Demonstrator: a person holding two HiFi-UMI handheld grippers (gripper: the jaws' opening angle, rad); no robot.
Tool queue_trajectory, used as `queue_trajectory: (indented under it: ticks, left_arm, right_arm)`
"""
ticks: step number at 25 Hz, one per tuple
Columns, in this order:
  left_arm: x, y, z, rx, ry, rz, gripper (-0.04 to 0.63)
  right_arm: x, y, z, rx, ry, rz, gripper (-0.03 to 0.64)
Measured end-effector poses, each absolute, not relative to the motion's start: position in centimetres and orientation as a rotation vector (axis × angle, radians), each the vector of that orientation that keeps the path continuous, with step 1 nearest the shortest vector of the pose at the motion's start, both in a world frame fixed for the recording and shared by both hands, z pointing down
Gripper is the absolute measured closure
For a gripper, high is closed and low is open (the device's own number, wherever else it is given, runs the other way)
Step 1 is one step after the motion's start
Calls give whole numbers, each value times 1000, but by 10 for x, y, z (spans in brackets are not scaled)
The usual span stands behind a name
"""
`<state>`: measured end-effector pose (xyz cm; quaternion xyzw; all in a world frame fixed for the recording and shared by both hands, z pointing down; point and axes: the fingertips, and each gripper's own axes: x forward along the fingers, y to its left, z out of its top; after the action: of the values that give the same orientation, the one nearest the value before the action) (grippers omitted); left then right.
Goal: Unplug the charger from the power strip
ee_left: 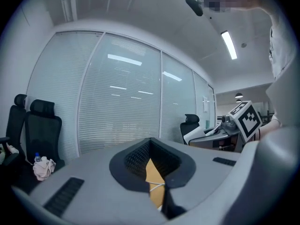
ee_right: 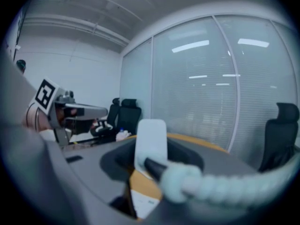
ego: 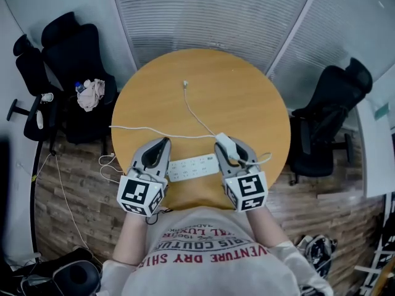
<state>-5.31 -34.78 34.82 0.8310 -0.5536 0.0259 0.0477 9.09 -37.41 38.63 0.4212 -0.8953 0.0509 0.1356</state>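
Right gripper view: right gripper [ee_right: 152, 162] squeezes the flat sides of the charger [ee_right: 151, 139], likely light, hard and slippery; left gripper [ee_left: 152, 162] is closed, empty.

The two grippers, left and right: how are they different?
The left gripper has its fingers shut on nothing; the right gripper's fingers clamp the white charger. A white cable trails from the right gripper's charger across the table; nothing hangs from the left gripper. Both are grey, and in the head view they flank the power strip.
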Motion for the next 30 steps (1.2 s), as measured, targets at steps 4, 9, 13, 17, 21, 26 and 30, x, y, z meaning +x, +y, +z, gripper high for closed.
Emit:
queue_trajectory:
  ticks: [4, 9, 13, 17, 21, 26, 30]
  left_arm:
    - [-52, -349, 347, 2532, -1689, 64, 563]
    - [-48, -351, 351, 2535, -1667, 69, 563]
    - [-41, -352, 353, 2553, -1645, 79, 563]
    - [-34, -353, 355, 2568, -1622, 94, 563]
    - [-33, -354, 357, 2571, -1613, 98, 563]
    - [-31, -355, 358, 2579, -1605, 111, 563]
    - [-34, -357, 359, 2579, -1605, 110, 563]
  right_arm:
    - [90, -373, 390, 1198, -2603, 156, 461]
    - [91, -374, 392, 1200, -2596, 160, 462]
    - [93, -376, 390, 1212, -2605, 168, 462]
    - [92, -377, 389, 1209, -2616, 169, 462]
    - [90, -380, 390, 1207, -2619, 172, 462]
    - [88, -384, 392, 1204, -2620, 194, 462]
    - [83, -386, 394, 1201, -2619, 204, 462]
